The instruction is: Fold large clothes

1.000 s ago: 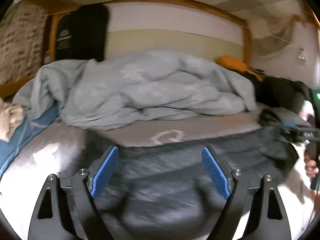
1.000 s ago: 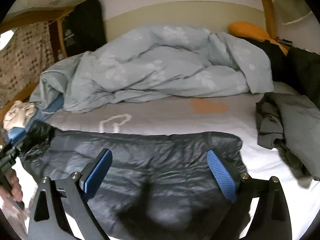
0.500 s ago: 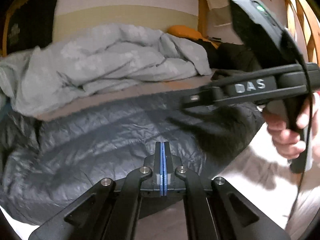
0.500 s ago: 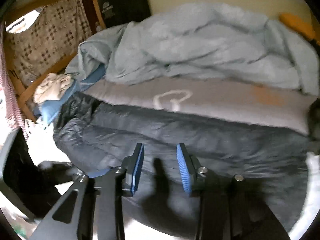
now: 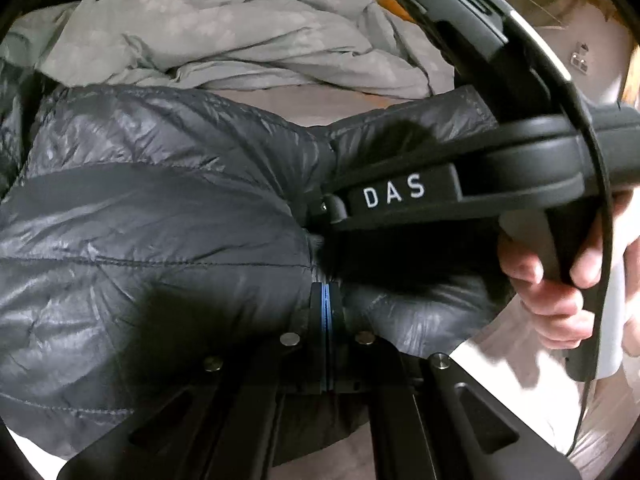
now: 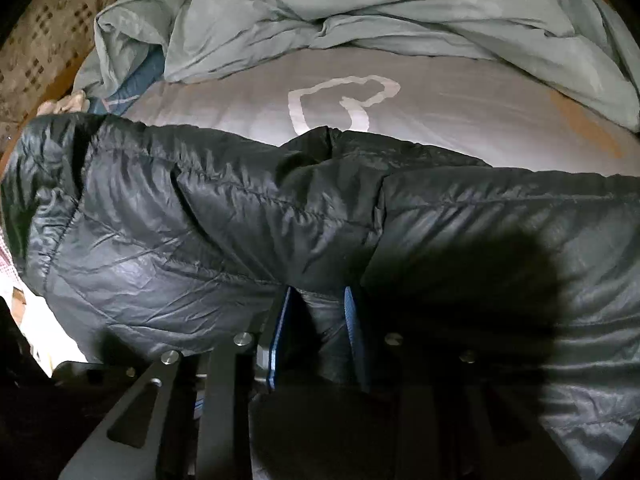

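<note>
While the dark puffer jacket point(image 5: 152, 216) lies spread across the bed point(image 6: 460, 120), both tongs sit low at its near edge. Left tongs point(image 5: 326, 300) are clenched, blue pads pressed flat together w/ no gap; whether a thin bit of hem is caught between them can't be told. Jacket fabric bulges just ahead of and to both sides of the tips. Right tongs point(image 6: 316, 320) have just been closing and now pinch a fold of the jacket, which fills the narrow gap between the blue pads point(image 6: 352, 320). Seen from the left wrist, the right unit crosses above-right of the left tongs, a hand point(image 5: 560, 288) wrapped round its handle. Beyond both tongs, past the jacket's far edge: grey sheet w/ a white heart outline point(image 6: 344, 100), then a rumpled pale-blue duvet point(image 6: 360, 12).
</note>
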`<state>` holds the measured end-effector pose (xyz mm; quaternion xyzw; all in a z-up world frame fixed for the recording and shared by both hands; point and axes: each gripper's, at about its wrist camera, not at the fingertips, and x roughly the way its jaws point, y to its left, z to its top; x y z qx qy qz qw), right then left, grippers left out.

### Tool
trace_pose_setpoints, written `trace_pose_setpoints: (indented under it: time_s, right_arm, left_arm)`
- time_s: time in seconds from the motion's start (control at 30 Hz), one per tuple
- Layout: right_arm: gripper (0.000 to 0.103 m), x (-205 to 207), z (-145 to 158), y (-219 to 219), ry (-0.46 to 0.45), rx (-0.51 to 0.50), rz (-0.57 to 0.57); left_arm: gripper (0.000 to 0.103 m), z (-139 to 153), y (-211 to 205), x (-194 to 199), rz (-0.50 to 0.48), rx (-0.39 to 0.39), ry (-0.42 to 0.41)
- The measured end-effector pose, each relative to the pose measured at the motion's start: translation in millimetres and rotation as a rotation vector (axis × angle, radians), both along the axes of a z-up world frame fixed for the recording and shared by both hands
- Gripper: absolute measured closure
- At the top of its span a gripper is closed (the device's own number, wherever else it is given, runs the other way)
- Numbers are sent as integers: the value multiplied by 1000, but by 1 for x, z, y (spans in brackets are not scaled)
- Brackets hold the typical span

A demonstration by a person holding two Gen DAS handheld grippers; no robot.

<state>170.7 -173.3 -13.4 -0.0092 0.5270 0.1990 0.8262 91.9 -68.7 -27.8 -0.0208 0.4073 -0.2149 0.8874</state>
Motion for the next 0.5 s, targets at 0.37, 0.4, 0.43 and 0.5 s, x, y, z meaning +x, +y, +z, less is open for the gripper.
trace_pose_setpoints:
  time_s: [0.37, 0.4, 0.43, 0.5]
  right_arm:
    - [76, 33, 17, -5, 59, 87, -92]
    - [76, 36, 10, -3, 69, 85, -86]
    - [76, 39, 6, -3, 71, 88, -80]
    - [76, 40, 5, 3, 64, 61, -71]
  left_arm:
    - [102, -2, 3, 2, -4, -13, -8]
    - [102, -2, 3, 2, -1, -12, -7]
    - [102, -2, 2, -1, 1, -11, -7]
    - [102, -2, 2, 0, 2, -11, -7]
